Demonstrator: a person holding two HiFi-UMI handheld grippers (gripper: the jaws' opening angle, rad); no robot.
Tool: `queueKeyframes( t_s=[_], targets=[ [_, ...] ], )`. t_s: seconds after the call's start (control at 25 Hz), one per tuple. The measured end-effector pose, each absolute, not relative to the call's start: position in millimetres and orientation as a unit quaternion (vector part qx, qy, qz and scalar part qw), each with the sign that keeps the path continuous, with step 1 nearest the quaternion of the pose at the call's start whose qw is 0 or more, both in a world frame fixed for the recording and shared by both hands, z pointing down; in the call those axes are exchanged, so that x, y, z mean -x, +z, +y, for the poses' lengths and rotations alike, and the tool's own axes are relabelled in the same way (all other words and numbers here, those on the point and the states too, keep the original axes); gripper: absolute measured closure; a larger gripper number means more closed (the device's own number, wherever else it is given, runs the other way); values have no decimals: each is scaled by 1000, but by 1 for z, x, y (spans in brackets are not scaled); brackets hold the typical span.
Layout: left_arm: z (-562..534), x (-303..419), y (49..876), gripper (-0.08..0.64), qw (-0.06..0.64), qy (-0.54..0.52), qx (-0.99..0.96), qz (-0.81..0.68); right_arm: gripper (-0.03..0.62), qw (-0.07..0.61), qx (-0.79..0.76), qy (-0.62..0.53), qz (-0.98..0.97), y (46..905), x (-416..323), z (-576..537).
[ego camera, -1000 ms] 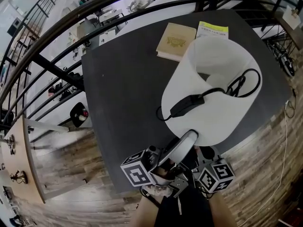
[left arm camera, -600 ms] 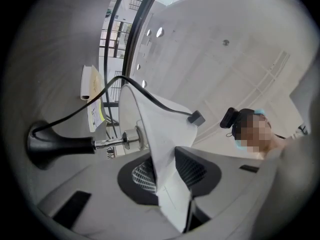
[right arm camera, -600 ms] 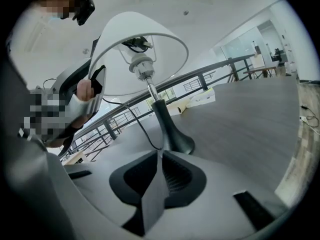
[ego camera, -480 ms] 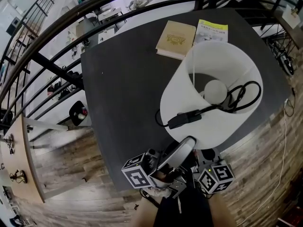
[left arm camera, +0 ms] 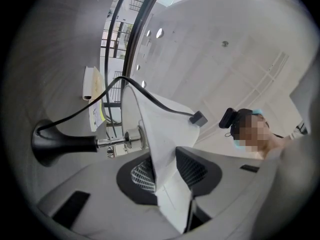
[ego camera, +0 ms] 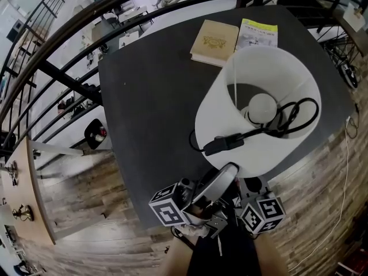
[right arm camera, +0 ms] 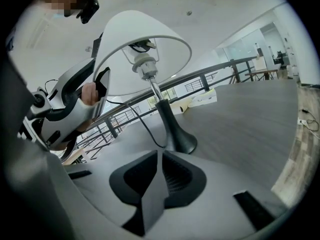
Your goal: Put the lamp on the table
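Compared with a second ago, the lamp [ego camera: 221, 111] is now standing upright ahead of the grippers, and its bulb is showing from above. The left gripper [left arm camera: 167, 176] is opening its jaws around the white shade's rim. The right gripper [right arm camera: 159, 176], just beside it, is closed and empty. A black cord [ego camera: 287, 117] is hanging over the shade. Beyond the lamp, the dark table [ego camera: 155, 96] is carrying a book [ego camera: 214, 42] and a leaflet [ego camera: 257, 34] before a black railing [ego camera: 69, 39].

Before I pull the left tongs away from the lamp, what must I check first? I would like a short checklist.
1. Lamp base flat on the table: ok.
2. Left tongs clear of the lampshade: not ok; its rim is between the opening jaws.
3. Right tongs empty: ok, shut on nothing.
4. Cord free of the left tongs: cannot tell.
5. Book apart from the lamp: ok.
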State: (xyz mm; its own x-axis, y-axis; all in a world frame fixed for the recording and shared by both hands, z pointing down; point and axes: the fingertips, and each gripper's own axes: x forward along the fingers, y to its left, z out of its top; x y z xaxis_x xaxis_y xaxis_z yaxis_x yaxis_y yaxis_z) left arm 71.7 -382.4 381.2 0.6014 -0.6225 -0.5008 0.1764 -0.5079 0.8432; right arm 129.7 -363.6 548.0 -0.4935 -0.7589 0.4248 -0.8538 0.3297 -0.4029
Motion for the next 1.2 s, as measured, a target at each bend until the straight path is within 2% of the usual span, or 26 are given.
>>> queueKeyframes(
  t_s=[0.44, 0.8, 0.88, 1.2],
  targets=[
    [-381, -72, 382, 419, 480, -418, -756, -150, 566, 76, -497, 289, -814, 541, -124, -357],
    [-380, -72, 392, 379, 493, -402, -755, -162, 566, 82, -494, 290, -815, 541, -115, -358],
    [-378, -70, 393, 348, 495, -405, -752, -160, 566, 88, -492, 289, -817, 542, -112, -357],
    [-373, -66, 402, 328, 505, -390, -751, -168, 566, 95, -487, 285, -820, 538, -106, -359]
  ],
)
